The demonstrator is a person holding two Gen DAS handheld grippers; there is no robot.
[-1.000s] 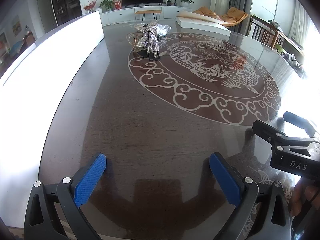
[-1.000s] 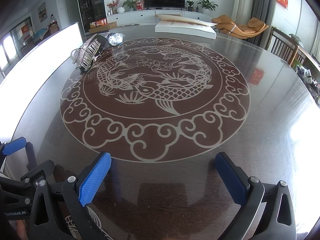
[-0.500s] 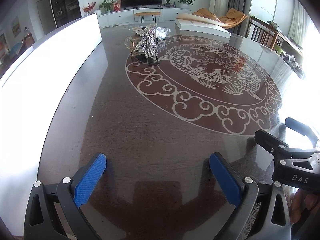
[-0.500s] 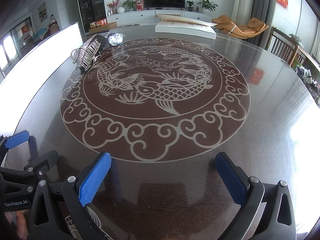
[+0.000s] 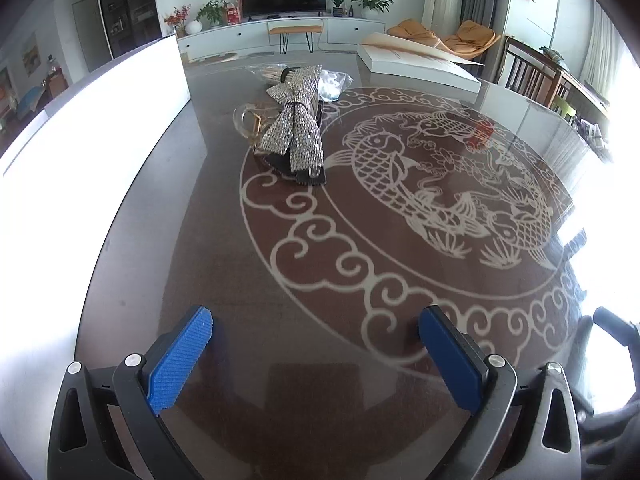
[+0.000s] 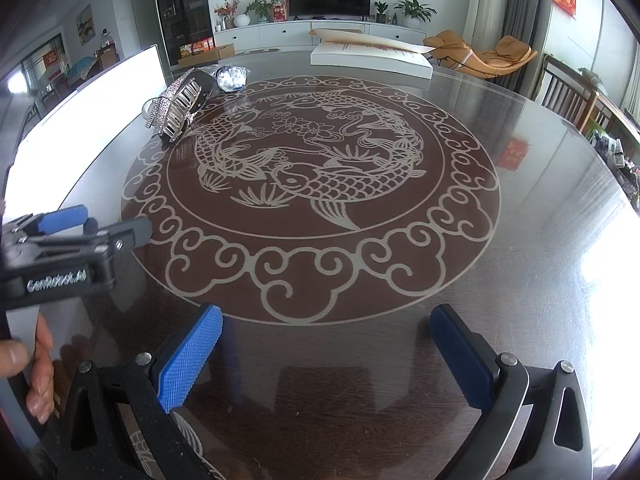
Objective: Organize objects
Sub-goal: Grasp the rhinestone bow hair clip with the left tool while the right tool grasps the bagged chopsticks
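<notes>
Rhinestone bow (image 5: 296, 128) lies well beyond both grippers' wide-apart jaws.

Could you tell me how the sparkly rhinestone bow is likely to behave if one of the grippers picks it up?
The rhinestone bow will probably be floppy: its long tails drape loosely over the dark item beneath, so they would likely dangle from a grip at the knot. Its beaded surface looks hard and may slip between pads. It seems light for its size, and may drag neighbouring clutter along.
</notes>
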